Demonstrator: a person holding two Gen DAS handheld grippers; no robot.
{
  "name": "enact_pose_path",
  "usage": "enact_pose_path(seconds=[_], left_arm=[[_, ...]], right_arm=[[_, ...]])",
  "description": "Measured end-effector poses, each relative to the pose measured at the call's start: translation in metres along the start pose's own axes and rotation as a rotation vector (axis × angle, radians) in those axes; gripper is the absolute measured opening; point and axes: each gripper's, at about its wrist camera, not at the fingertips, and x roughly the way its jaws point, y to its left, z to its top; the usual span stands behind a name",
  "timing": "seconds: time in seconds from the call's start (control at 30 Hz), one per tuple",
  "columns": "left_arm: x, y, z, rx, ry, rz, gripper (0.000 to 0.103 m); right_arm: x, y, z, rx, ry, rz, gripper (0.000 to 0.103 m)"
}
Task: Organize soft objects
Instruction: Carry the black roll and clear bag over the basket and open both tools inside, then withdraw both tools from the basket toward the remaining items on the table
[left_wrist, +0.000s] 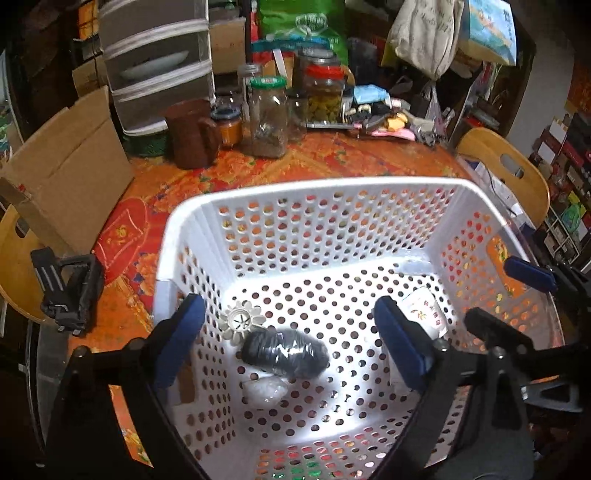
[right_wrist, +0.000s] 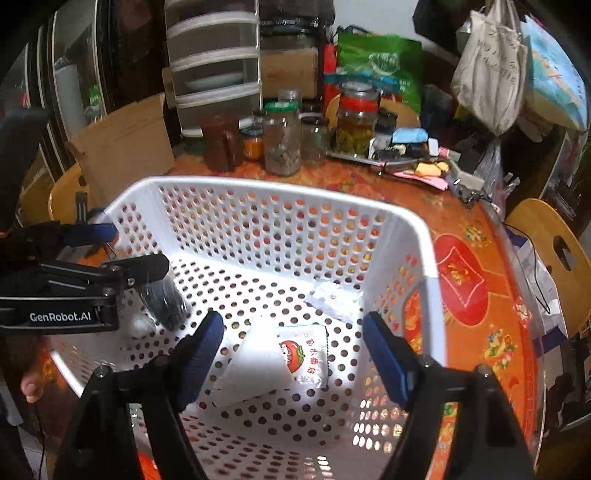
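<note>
Both hand-held grippers, left (left_wrist: 290, 341) and right (right_wrist: 291, 356), hang wide open and empty over the white basket (left_wrist: 314, 192). Dark bundle (left_wrist: 284, 354) and tomato packet (right_wrist: 304, 354) already lie inside, so sorting looks mostly done.

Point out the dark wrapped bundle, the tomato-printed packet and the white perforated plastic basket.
Dark wrapped bundle (left_wrist: 285, 353): left wrist view, middle of its shiny wrapping.
Tomato-printed packet (right_wrist: 303, 353): right wrist view, on the printed tomato.
White perforated plastic basket (left_wrist: 314, 185): left wrist view, far rim.
</note>
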Motion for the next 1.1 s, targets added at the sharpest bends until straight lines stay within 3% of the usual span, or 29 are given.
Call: enact_pose_path(seconds=[0.07,0.27,0.7,0.93,1.1], left_arm=[[-0.011,0.003,0.000,0.000,-0.028,0.008,0.102],[-0.052,0.012,-0.002,-0.021,-0.105,0.029,0.103],[-0.138,0.003,-0.024,0.046,-0.207,0.068,0.103],[-0.164,0.000,-0.076,0.071,-0.238,0.053,0.103],[-0.143,0.004,-0.137,0.064,-0.178,0.045,0.103]], right_arm=[[-0.010,-0.004,-0.002,0.005,-0.017,-0.010,0.083],[-0.033,-0.013,-0.011,0.022,-0.057,-0.036,0.099],[-0.088,-0.017,-0.017,0.061,-0.136,-0.077,0.101],[-0.107,-0.016,-0.039,0.083,-0.137,-0.059,0.101],[-0.107,-0.014,-0.082,0.116,-0.119,0.003,0.101]])
